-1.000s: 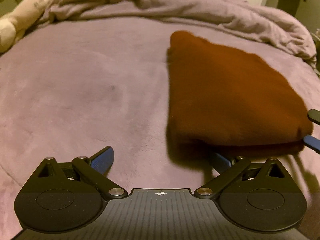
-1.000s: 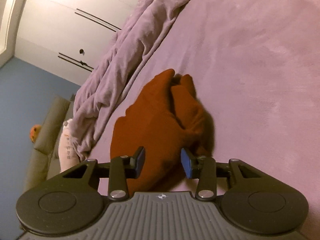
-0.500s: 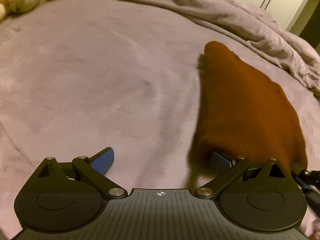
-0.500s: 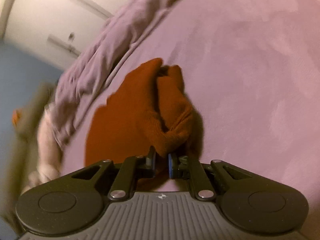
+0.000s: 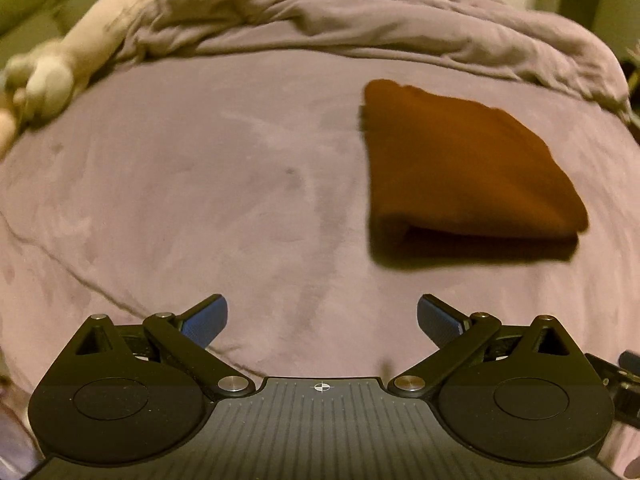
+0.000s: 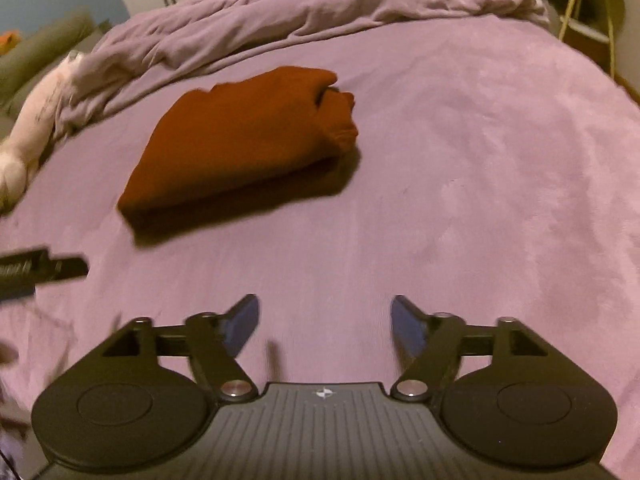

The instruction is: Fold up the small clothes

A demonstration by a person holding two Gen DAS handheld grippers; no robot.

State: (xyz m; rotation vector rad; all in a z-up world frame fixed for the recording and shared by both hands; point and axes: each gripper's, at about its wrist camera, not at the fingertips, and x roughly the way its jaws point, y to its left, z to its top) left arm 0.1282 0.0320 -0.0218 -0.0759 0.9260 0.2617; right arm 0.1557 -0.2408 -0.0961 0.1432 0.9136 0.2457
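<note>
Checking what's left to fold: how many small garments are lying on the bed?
1. A rust-brown folded garment lies on the purple bed cover, ahead of both grippers, apart from the bunched blanket behind it. More could be hidden under that blanket.

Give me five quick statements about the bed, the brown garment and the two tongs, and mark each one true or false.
1. The brown garment lies folded on the purple bed cover. True.
2. The right tongs are clamped on the garment. False: they stand open with nothing between the pads, having just been opening, and the garment lies apart from them.
3. The left tongs are open and empty. True.
4. The garment hangs in the air. False: it rests flat on the cover.
5. A bunched-up purple blanket lies beyond the garment. True.
</note>
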